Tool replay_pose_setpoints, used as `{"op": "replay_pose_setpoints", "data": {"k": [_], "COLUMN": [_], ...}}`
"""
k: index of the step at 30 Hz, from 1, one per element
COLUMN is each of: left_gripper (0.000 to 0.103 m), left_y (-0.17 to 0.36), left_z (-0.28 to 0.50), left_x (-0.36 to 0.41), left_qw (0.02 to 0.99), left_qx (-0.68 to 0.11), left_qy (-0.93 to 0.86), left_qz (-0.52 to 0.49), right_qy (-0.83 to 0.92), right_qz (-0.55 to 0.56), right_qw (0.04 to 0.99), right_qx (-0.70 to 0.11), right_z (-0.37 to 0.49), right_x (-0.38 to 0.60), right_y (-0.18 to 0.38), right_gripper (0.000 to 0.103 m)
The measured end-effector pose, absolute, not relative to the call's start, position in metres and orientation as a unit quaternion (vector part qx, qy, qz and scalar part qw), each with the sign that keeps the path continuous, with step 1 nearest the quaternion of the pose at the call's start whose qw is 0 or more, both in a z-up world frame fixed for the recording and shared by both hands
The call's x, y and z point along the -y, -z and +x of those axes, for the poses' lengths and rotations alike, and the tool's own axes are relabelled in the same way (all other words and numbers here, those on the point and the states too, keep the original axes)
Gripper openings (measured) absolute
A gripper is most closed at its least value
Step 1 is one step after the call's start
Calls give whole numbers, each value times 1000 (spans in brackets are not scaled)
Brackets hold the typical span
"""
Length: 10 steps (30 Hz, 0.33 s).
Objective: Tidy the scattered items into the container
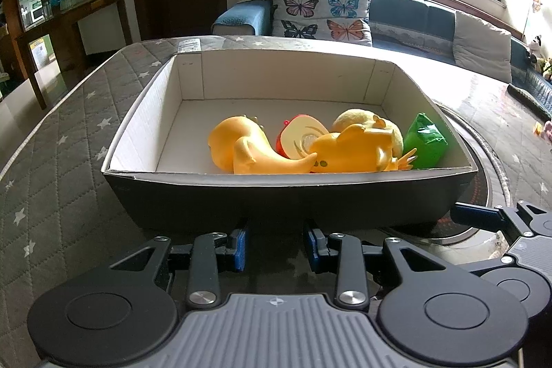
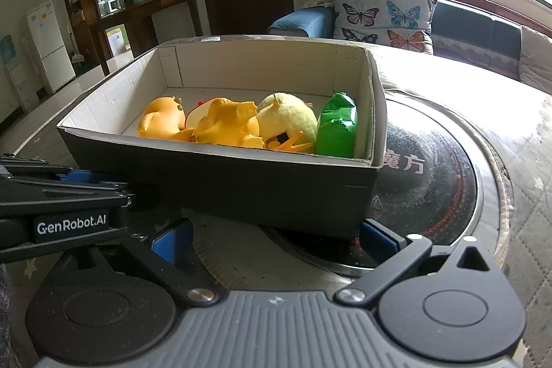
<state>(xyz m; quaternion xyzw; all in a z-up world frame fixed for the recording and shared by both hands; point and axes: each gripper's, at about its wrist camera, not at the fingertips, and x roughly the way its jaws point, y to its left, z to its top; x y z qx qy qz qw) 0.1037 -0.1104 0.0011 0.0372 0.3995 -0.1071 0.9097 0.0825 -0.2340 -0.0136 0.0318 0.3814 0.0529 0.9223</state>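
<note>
A dark cardboard box (image 1: 241,195) with a white inside stands on the quilted table; it also shows in the right wrist view (image 2: 241,181). Inside lie two orange rubber toys (image 1: 241,147) (image 2: 227,123), a red apple half (image 1: 300,135), a yellow-green plush chick (image 2: 289,118) and a green packet (image 1: 426,140) (image 2: 336,126). My left gripper (image 1: 276,247) is open and empty, just before the box's near wall. My right gripper (image 2: 272,237) is open wide and empty, at the box's near right corner. The left gripper's body shows at the right view's left edge (image 2: 62,206).
A round black induction cooktop (image 2: 438,181) is set into the table under the box's right end. A sofa with butterfly cushions (image 1: 321,6) stands behind the table. A dark wooden cabinet (image 1: 69,19) and a door are at the back left.
</note>
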Motion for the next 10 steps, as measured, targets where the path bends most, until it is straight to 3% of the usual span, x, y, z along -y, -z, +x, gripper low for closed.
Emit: {"op": "replay_pose_setpoints", "data": {"k": [10], "left_gripper": [35], "left_y": [-2], "left_z": [104], "left_x": [106], "left_qw": [913], "left_qx": [-395], "left_qy": [100], "left_qz": [31], "right_qy": [-52], "right_qz": [29], "right_qw": [924], "right_qx": [-378], "right_z": [83], "right_x": [233], "right_y": [13], "right_gripper": [103]}}
